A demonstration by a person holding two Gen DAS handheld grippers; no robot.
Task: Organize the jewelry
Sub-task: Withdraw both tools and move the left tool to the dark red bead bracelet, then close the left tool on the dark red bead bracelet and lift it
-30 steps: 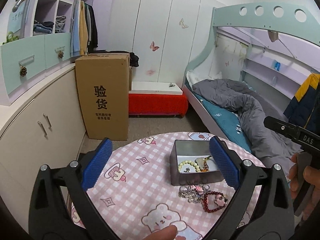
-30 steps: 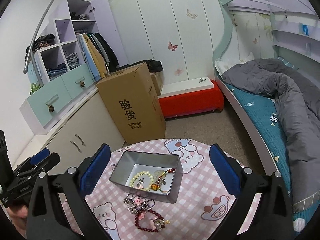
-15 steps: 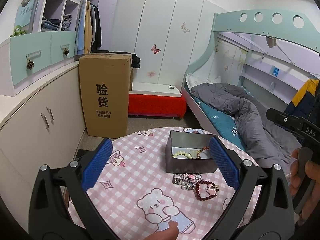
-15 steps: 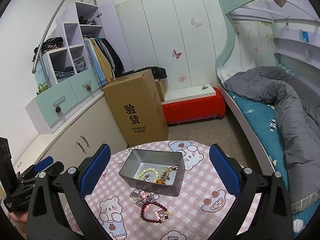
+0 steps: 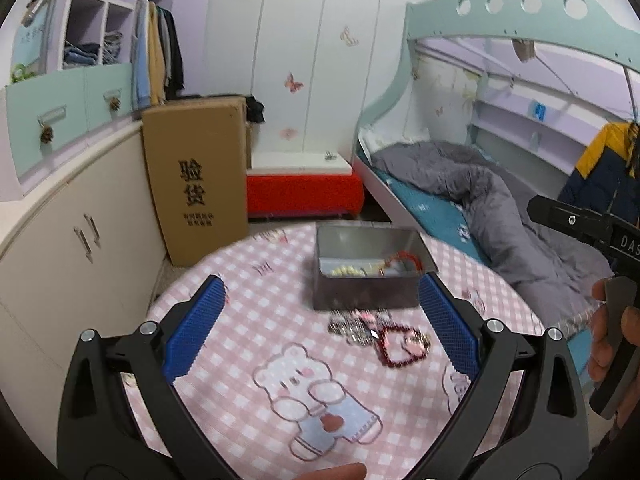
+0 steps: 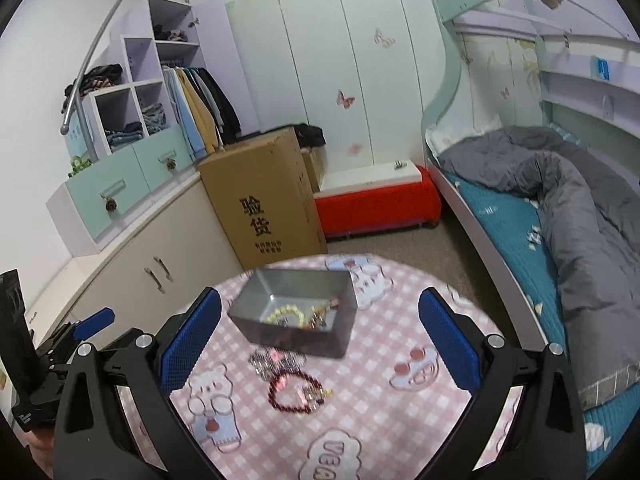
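Both hand-held grippers, left gripper (image 5: 320,332) and right gripper (image 6: 320,340), are spread wide and hold nothing. Ahead of their blue fingers stands the grey rectangular metal tin (image 5: 366,282) with beads inside. Just before it, on the pink checked round tablecloth (image 6: 400,412), lie the dark red bead bracelet (image 6: 298,394) and a silver chain heap (image 6: 268,362).

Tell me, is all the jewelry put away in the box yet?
Not yet. Done: a pale bead bracelet and a few other pieces already lie inside the metal tin. In hand: nothing; the left tool and right tool are both open and empty above the table. Left: the dark red bead bracelet and a silvery pile beside the tin.
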